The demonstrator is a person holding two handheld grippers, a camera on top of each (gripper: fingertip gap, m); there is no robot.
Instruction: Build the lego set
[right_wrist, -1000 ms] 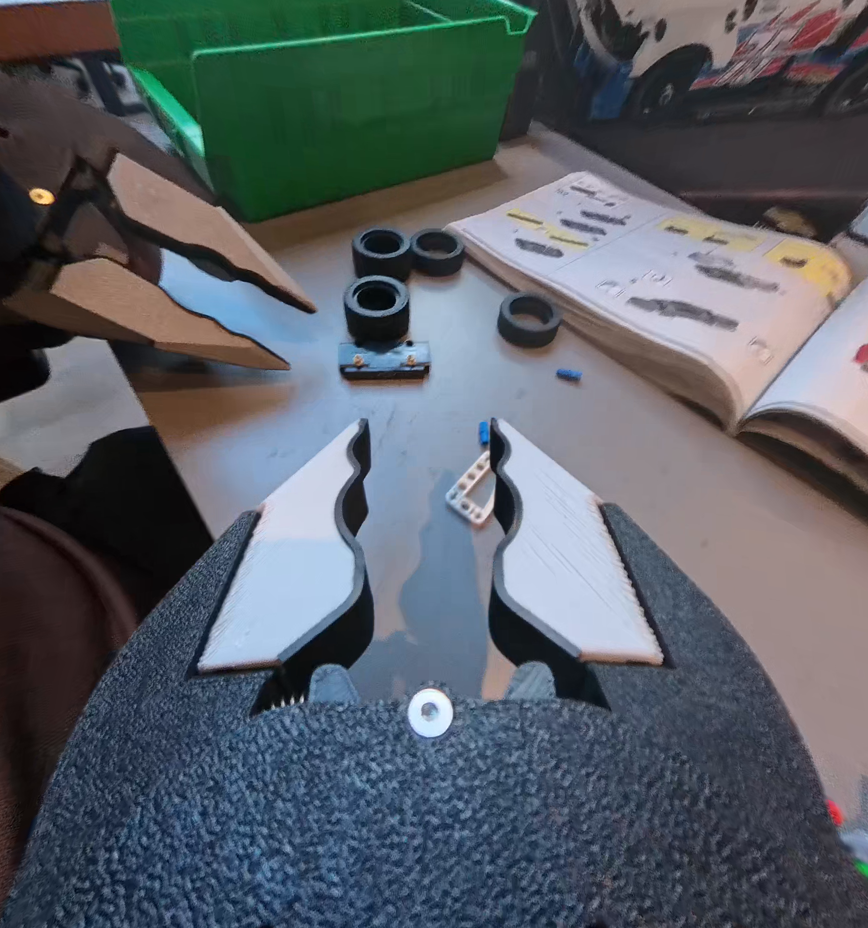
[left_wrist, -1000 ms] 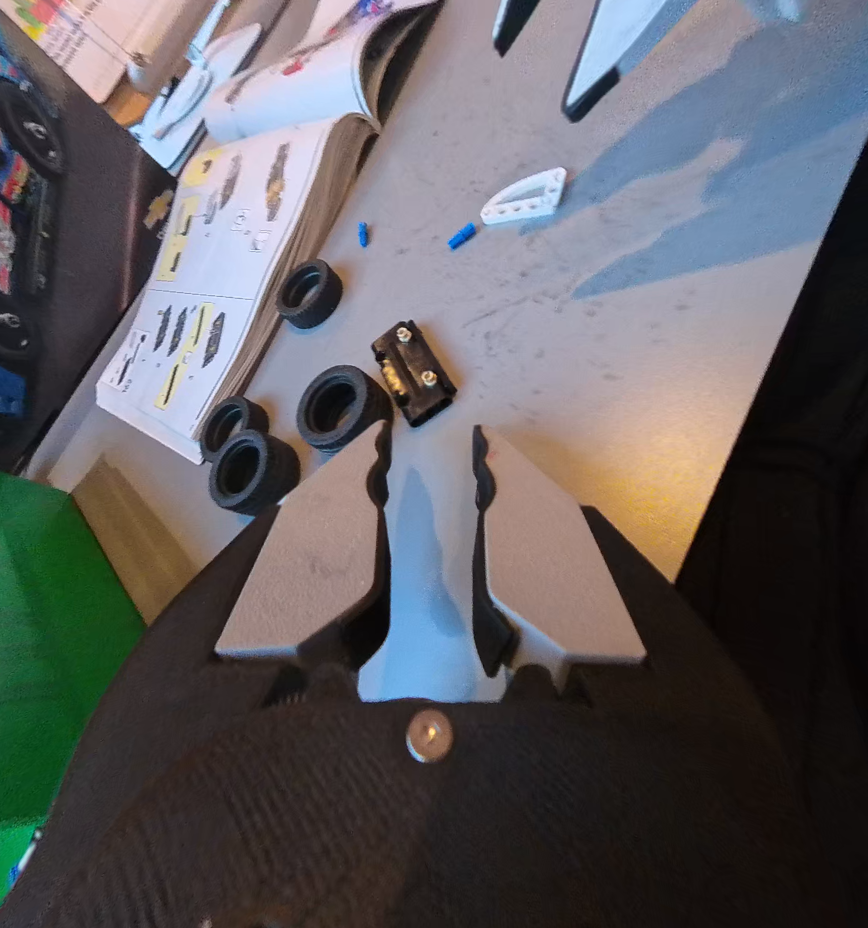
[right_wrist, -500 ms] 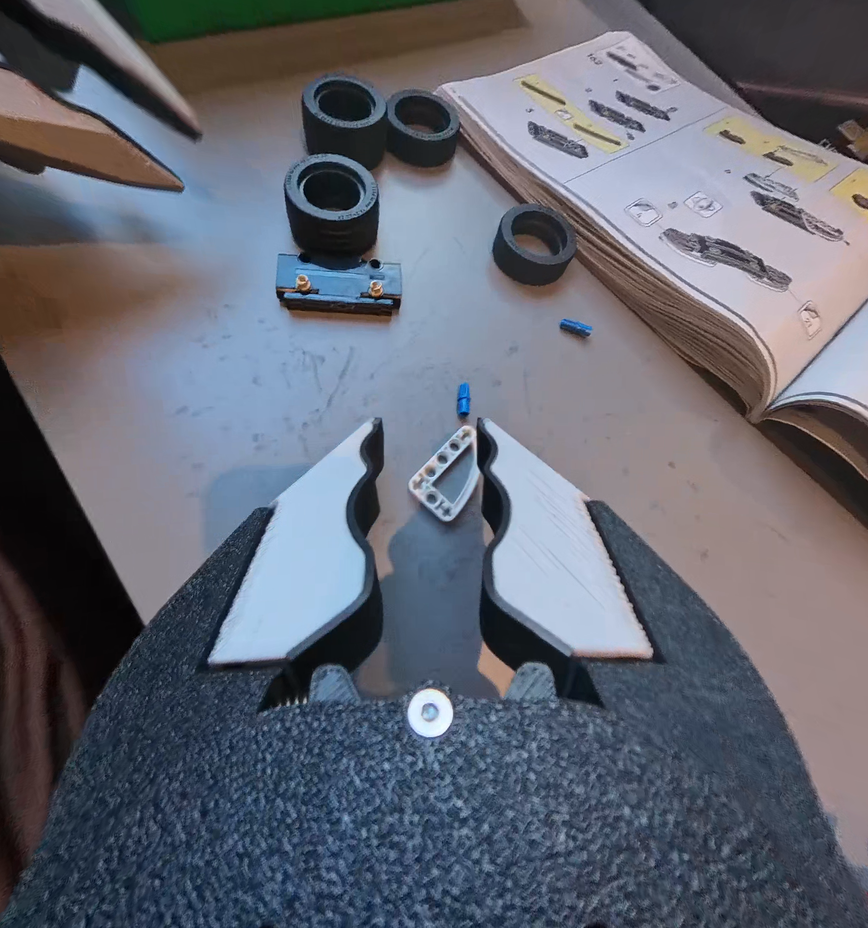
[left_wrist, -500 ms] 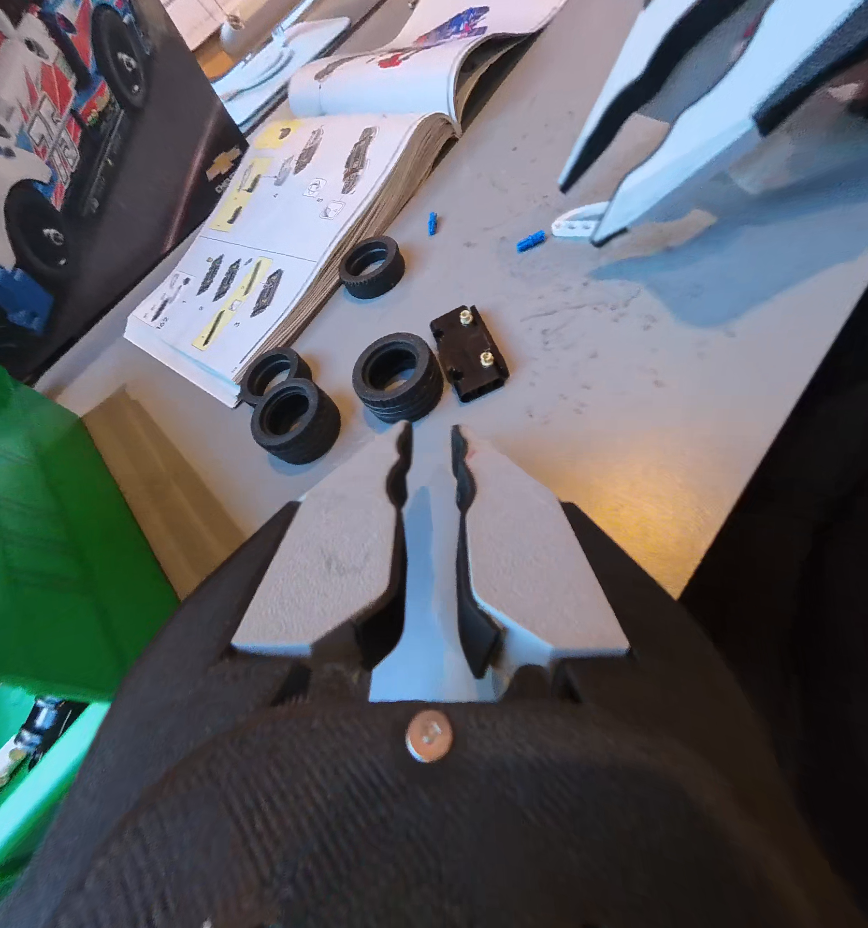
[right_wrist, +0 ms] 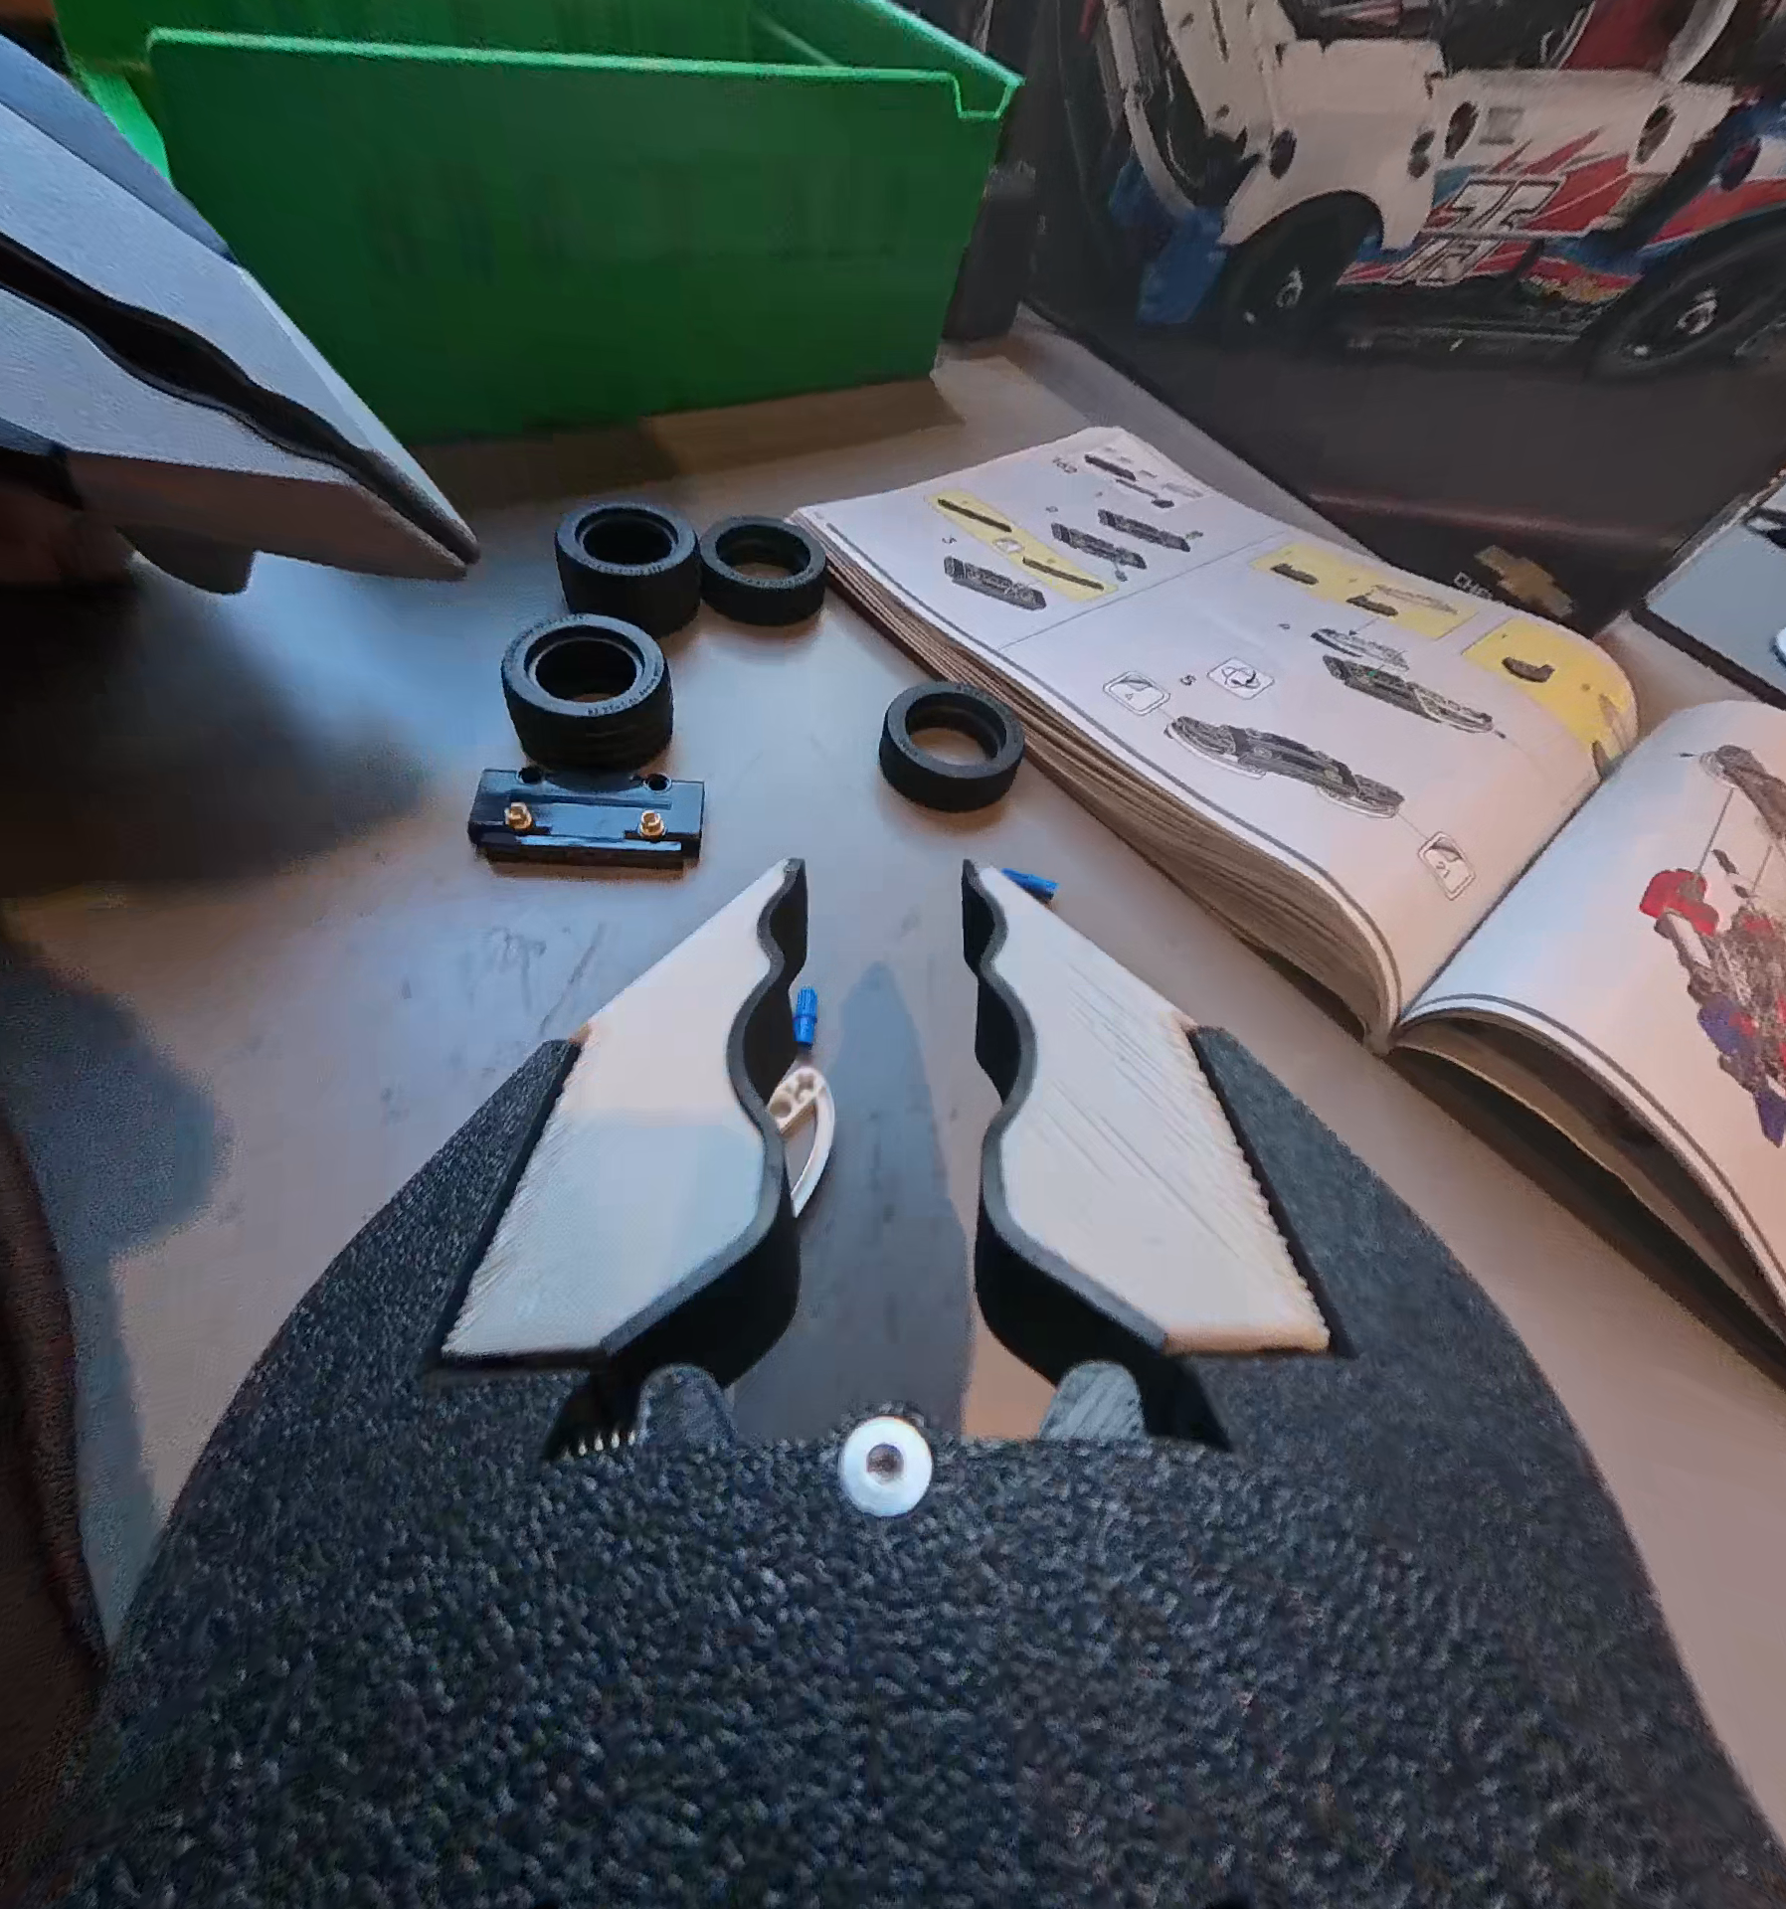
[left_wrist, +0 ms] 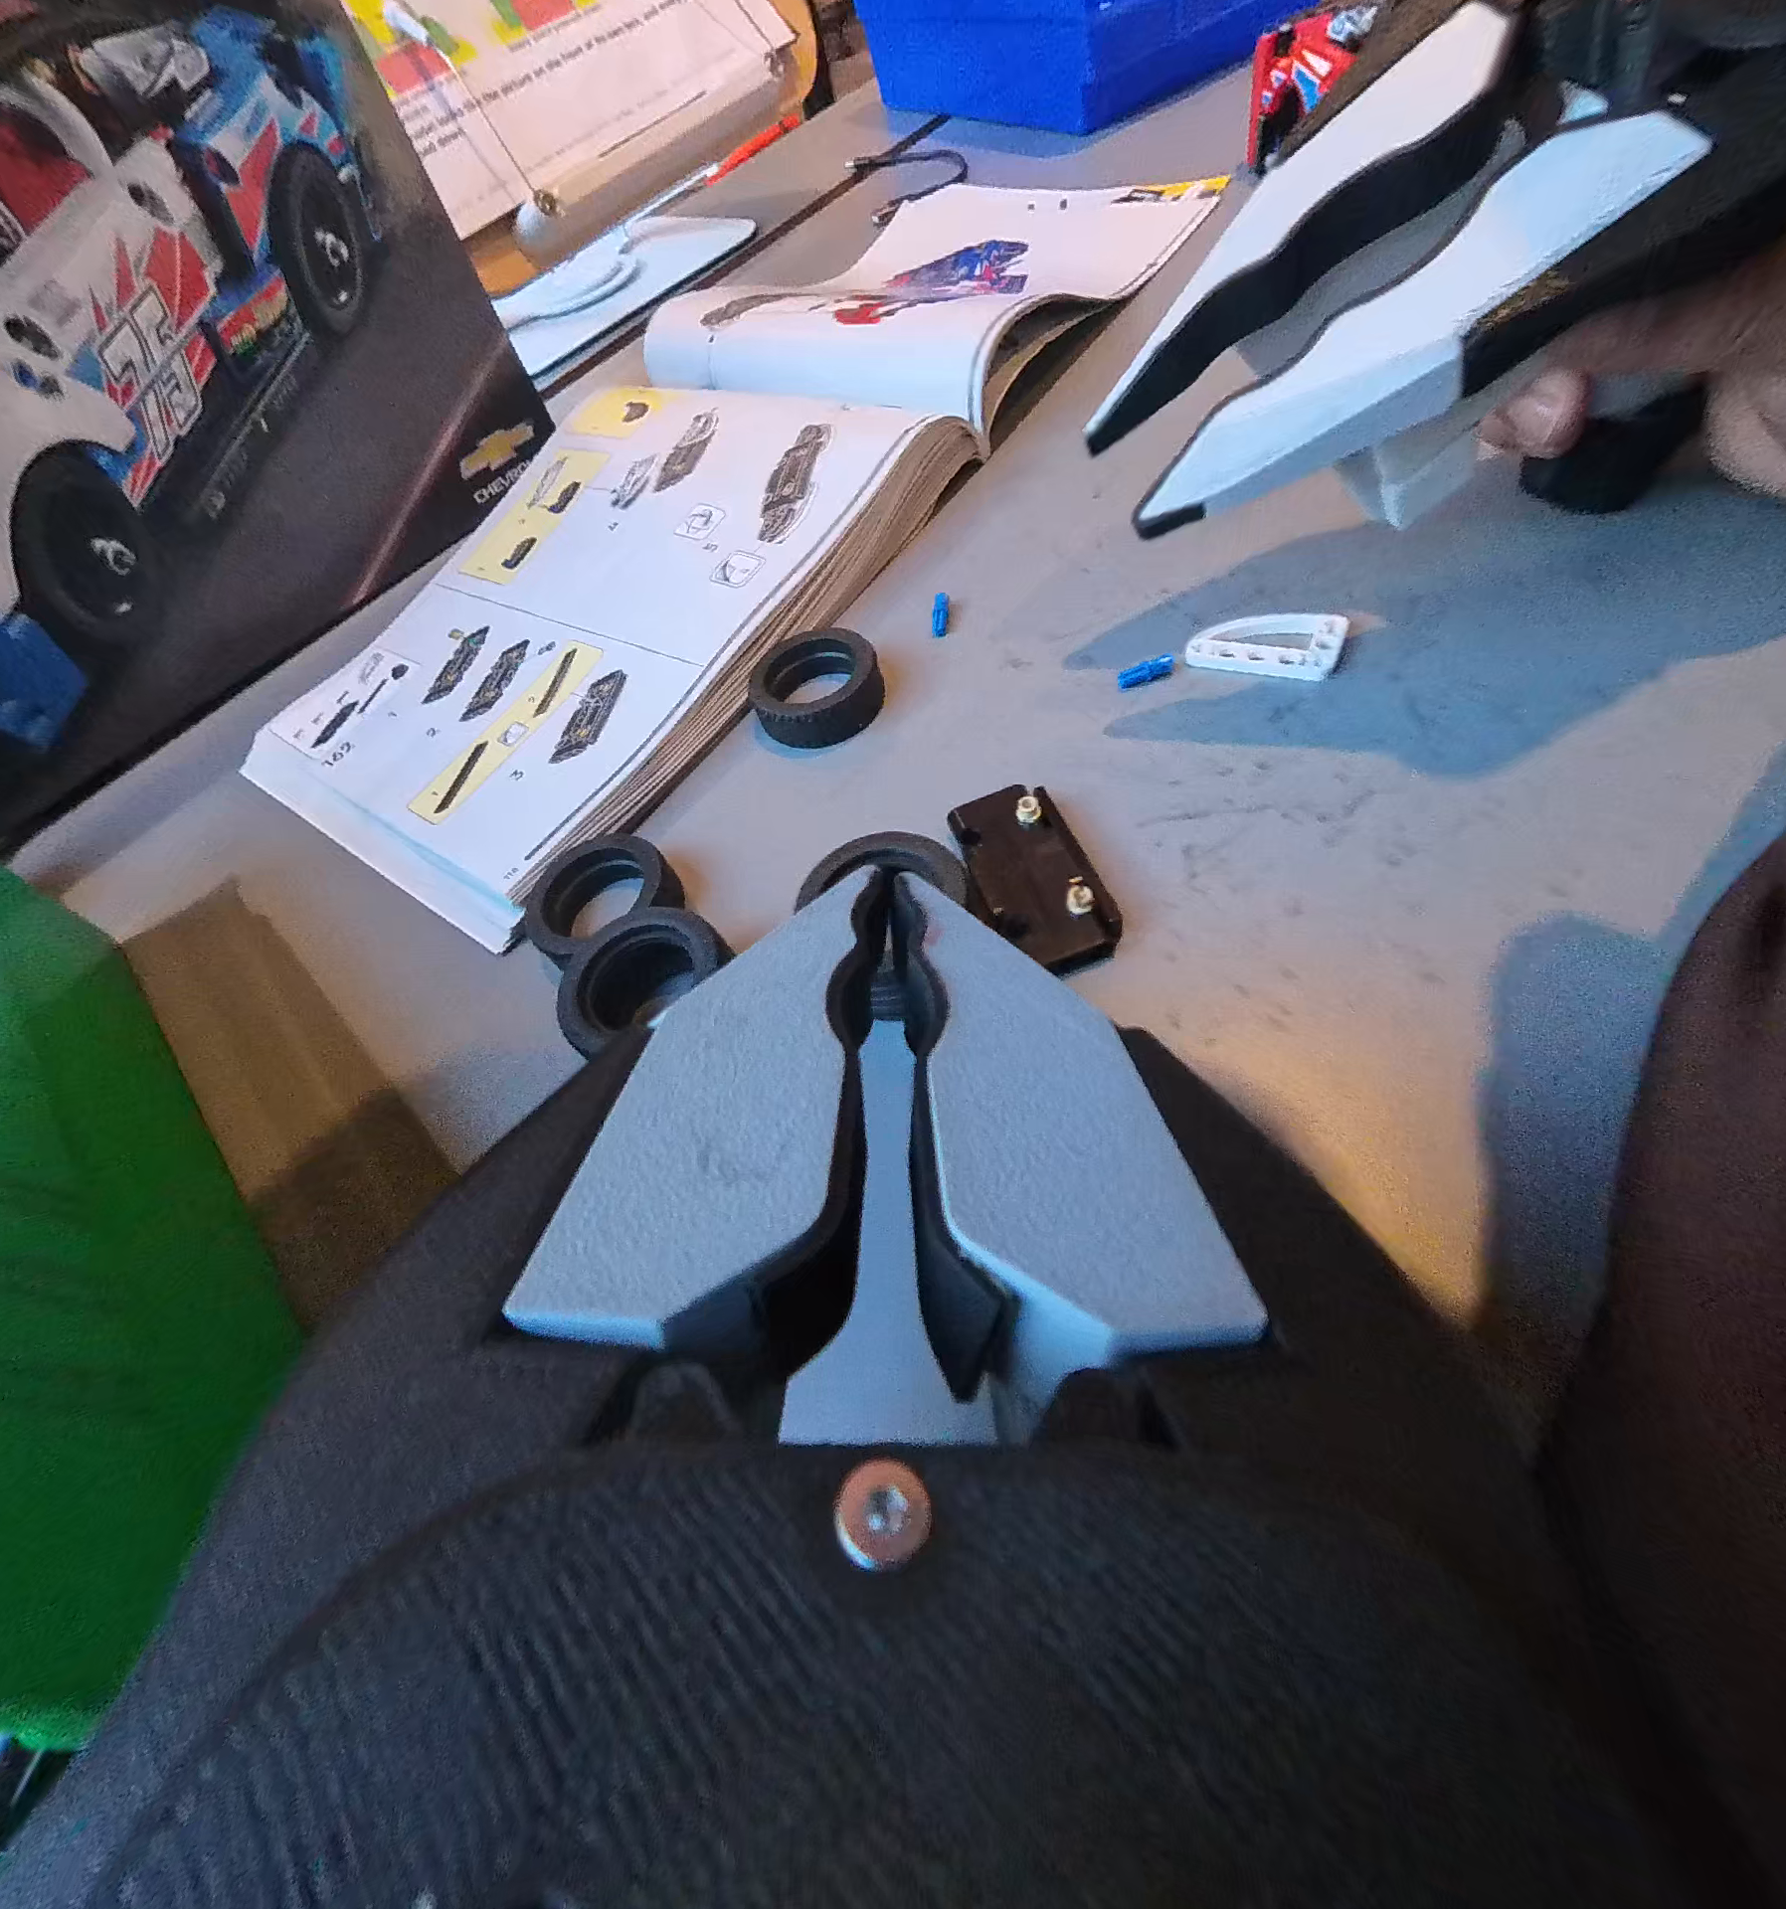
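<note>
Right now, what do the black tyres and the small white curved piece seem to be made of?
The four black ring-shaped tyres look like matt rubber: dull surface, fine ribbed tread. The small white curved piece with holes looks like smooth hard plastic, probably moulded, with crisp edges.
</note>
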